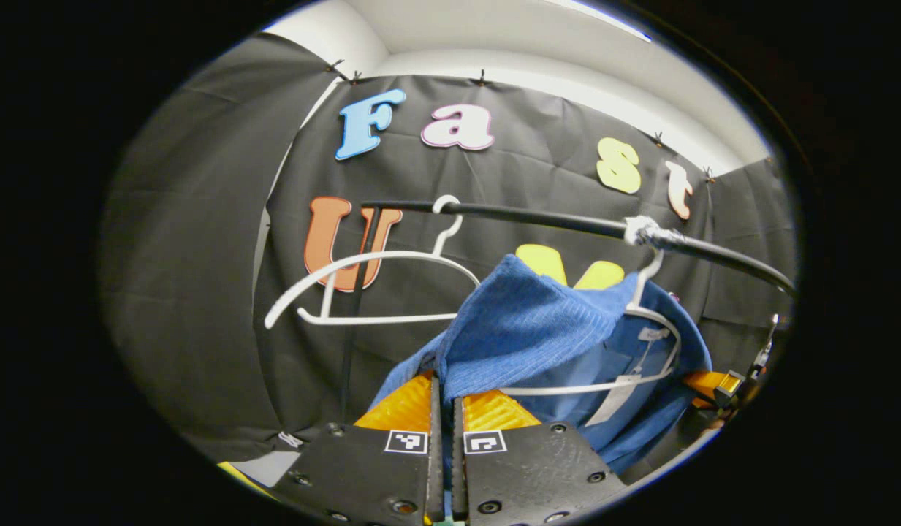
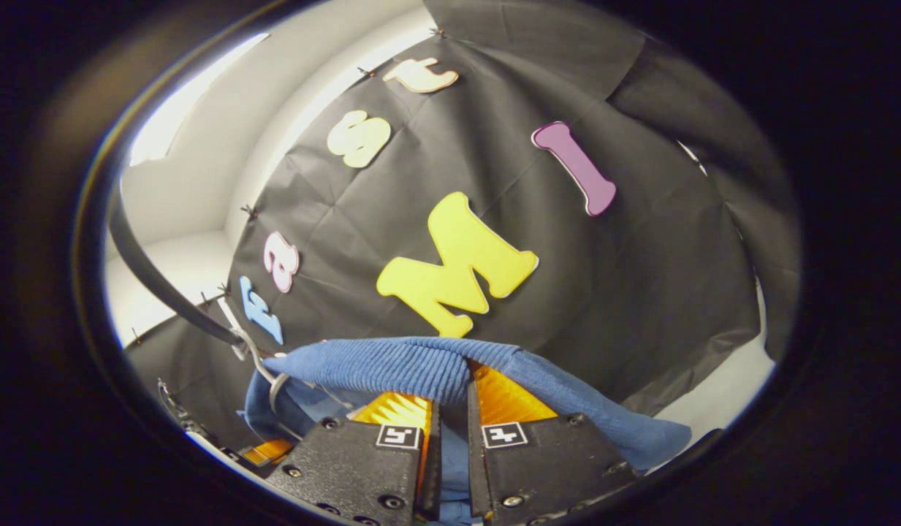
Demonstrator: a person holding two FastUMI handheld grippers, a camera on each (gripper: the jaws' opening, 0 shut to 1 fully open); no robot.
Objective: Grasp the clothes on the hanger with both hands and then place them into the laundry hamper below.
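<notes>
Both grippers, left and right, pinch the blue garment ahead of them, its white hanger on the black rail.

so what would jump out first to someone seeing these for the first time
The blue garment catches the eye first: it is still draped on a white hanger on the black rail, with both grippers pinching its fabric. The left gripper is closed on one shoulder, and the right gripper on a ribbed fold. An empty white hanger hangs on the same rail nearby.
</notes>
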